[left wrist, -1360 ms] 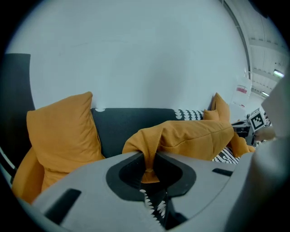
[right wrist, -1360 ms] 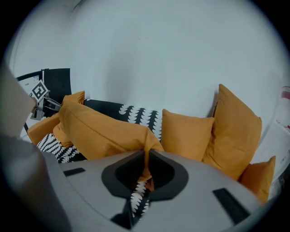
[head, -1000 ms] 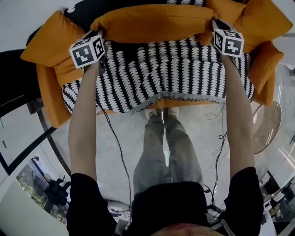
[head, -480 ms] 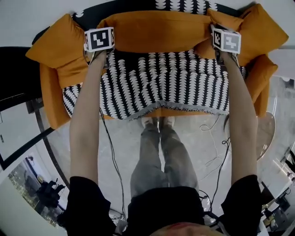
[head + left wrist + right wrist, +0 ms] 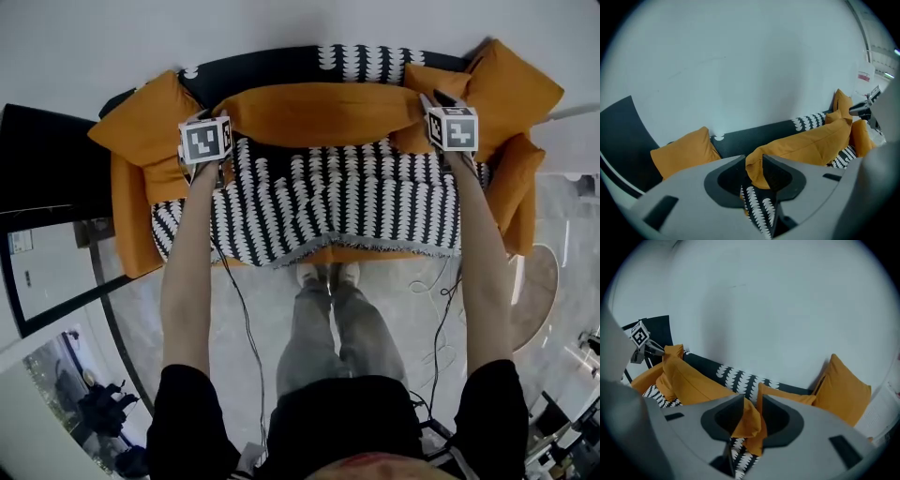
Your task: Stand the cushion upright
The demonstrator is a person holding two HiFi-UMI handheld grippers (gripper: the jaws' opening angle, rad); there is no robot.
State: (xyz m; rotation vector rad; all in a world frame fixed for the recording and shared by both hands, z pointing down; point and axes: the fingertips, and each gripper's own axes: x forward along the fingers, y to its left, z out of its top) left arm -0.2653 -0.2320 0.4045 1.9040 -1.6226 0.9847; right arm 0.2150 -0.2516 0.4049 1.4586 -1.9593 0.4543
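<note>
**Both tools easing off the cushion's corners**

The left tool [image 5: 752, 161] and right tool [image 5: 750, 403] are opening, each loosening around one orange corner of the cushion [image 5: 323, 112]. Only the tool views are showing this. The head view alone is showing that one long cushion spanning both tools along the sofa [image 5: 131, 234] back, above one throw [image 5: 328, 202].

Matt woven cloth covers the long orange cushion [image 5: 319, 112]; the black-and-white patterned throw [image 5: 328, 202] is fabric too; the pale floor [image 5: 267, 291], glossy.
</note>
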